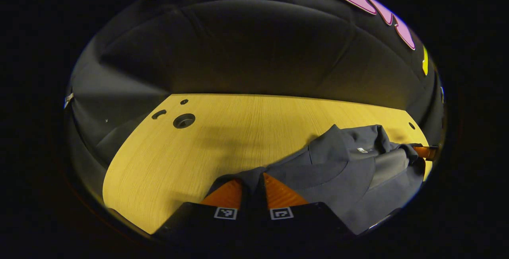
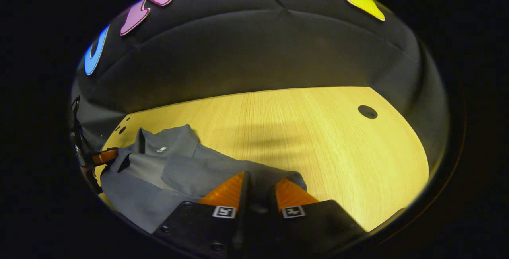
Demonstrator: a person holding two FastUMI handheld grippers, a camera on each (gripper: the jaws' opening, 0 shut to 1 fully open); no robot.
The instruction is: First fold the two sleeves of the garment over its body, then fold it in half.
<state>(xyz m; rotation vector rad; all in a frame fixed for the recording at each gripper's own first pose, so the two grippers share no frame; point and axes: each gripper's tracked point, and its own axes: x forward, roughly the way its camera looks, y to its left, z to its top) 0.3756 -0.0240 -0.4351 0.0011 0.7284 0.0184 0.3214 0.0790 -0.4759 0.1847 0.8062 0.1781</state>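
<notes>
- The wooden table [image 1: 222, 131] lies bare to the left in the left gripper view, with small round holes near its far left corner; the grey collared shirt [image 1: 342, 171] lies on it to the right, bunched and rumpled, its collar raised at the far side.
- The left gripper [image 1: 252, 189] sits low at the near edge of that view. Its jaws are drawn close, with dark grey fabric running between them, so they look to be pinching an edge of the shirt, probably a sleeve end or a corner.
- In the right gripper view the shirt [image 2: 167, 167] lies to the left, a small label showing near the collar, and bare table [image 2: 318, 131] stretches away to the right.
- The right gripper [image 2: 260, 191] has its jaws nearly together over a fold of grey cloth that reaches between them; it too looks to be nipping the shirt's edge.
- Judged from this, a fold is in hand with both ends held.
- To do it well: keep both grips firm, lift just enough for the cloth to clear the layers below, and carry both hands at the same pace so the edge stays straight.
- Lay the held edge square across the body, since a skewed landing will spoil the later halving.
- The main risk is dragging the bunched body along; smooth the rumples before letting go.
</notes>
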